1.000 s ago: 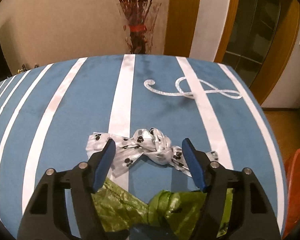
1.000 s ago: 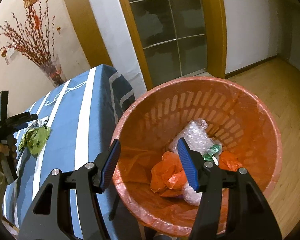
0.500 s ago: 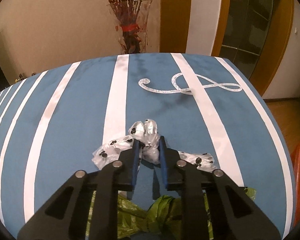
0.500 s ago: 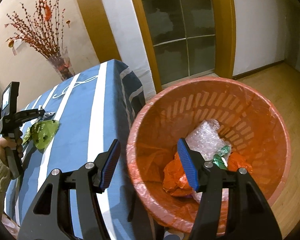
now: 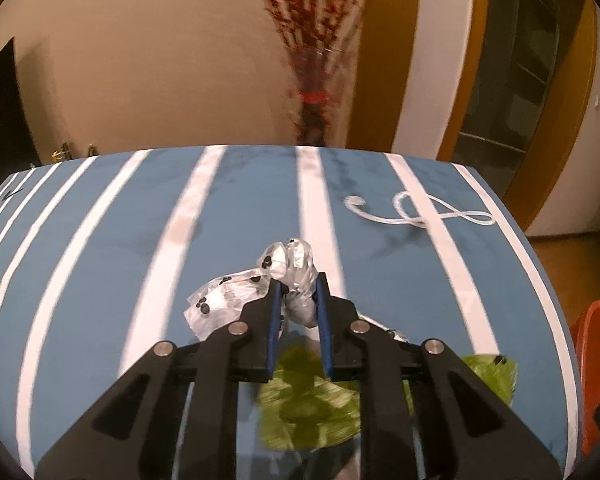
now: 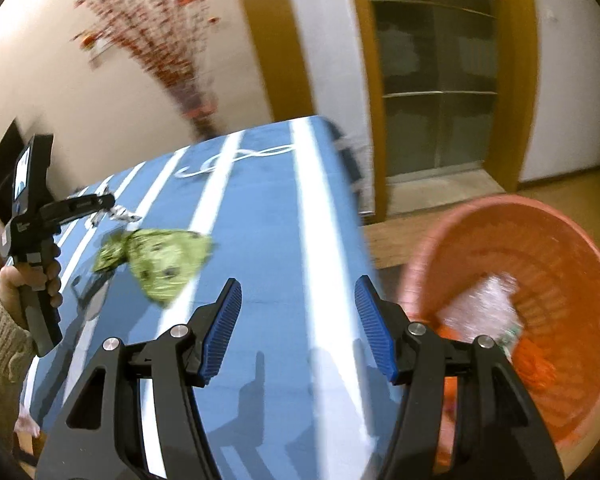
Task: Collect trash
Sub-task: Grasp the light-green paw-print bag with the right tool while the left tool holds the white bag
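A crumpled white plastic bag with black paw prints (image 5: 260, 284) is pinched at its knot by my left gripper (image 5: 297, 284), which is shut on it and holds it just above the blue striped tablecloth (image 5: 140, 240). A green plastic bag (image 5: 312, 396) lies on the cloth under that gripper; in the right wrist view the green plastic bag (image 6: 160, 256) lies mid-table. My right gripper (image 6: 298, 292) stands open and empty over the table's near right part. The left gripper (image 6: 96, 202), held by a hand, shows at the far left there.
An orange slatted waste basket (image 6: 540, 240) with an orange liner holds bubble wrap and orange scraps on the wooden floor right of the table. A glass vase of red branches (image 5: 316, 80) stands at the table's far edge. Glass doors are behind.
My left gripper closed on the paw-print bag's knot and lifted it, drawing it back. The right gripper swung left from over the basket to above the table, still open.
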{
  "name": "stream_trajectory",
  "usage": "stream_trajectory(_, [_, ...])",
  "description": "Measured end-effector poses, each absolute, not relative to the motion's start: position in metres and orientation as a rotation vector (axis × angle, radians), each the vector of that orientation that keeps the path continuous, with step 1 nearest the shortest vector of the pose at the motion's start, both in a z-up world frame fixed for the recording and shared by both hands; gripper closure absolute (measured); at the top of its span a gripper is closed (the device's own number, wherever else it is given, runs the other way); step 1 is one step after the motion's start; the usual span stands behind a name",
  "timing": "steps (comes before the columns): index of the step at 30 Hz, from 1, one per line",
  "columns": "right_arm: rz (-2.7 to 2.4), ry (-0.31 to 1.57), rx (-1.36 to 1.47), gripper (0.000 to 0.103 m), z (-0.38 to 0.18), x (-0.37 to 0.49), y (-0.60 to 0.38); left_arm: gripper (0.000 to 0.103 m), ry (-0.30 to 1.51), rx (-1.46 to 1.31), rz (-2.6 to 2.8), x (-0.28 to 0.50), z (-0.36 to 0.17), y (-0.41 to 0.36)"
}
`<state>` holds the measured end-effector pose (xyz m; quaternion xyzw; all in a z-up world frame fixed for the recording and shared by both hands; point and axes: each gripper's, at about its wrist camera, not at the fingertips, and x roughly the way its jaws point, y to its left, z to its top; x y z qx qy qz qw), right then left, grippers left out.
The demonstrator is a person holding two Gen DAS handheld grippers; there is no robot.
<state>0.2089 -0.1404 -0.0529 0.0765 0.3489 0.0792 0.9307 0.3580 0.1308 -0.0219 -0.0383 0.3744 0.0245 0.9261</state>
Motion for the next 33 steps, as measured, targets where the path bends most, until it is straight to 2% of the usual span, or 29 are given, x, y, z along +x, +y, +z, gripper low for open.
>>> stream_trajectory(10, [0.328,0.761,0.064,0.044,-0.056,0.244,-0.047,0.085,0.743,-0.137,0.099,0.313,-0.019,0.202])
stream_trajectory(21, [0.378,0.816,0.046,0.045,-0.069,0.290,0.018,0.085,0.734,-0.162,0.094,0.288,-0.027,0.229])
stream_trajectory(23, [0.366,0.833,0.020,0.048,-0.073,0.293,0.022,0.085,0.739,-0.170,0.088,0.286,-0.029,0.230])
stream_trajectory(26, [0.346,0.854,-0.019,0.062,-0.079,0.293,0.022,0.085,0.745,-0.175,0.080,0.286,-0.032,0.229])
stream_trajectory(31, [0.321,0.849,-0.054,0.092,-0.082,0.290,0.017,0.085,0.753,-0.177,0.067,0.285,-0.035,0.222])
stream_trajectory(33, [0.308,0.848,-0.053,0.095,-0.082,0.289,0.012,0.085,0.758,-0.176,0.057,0.286,-0.036,0.216])
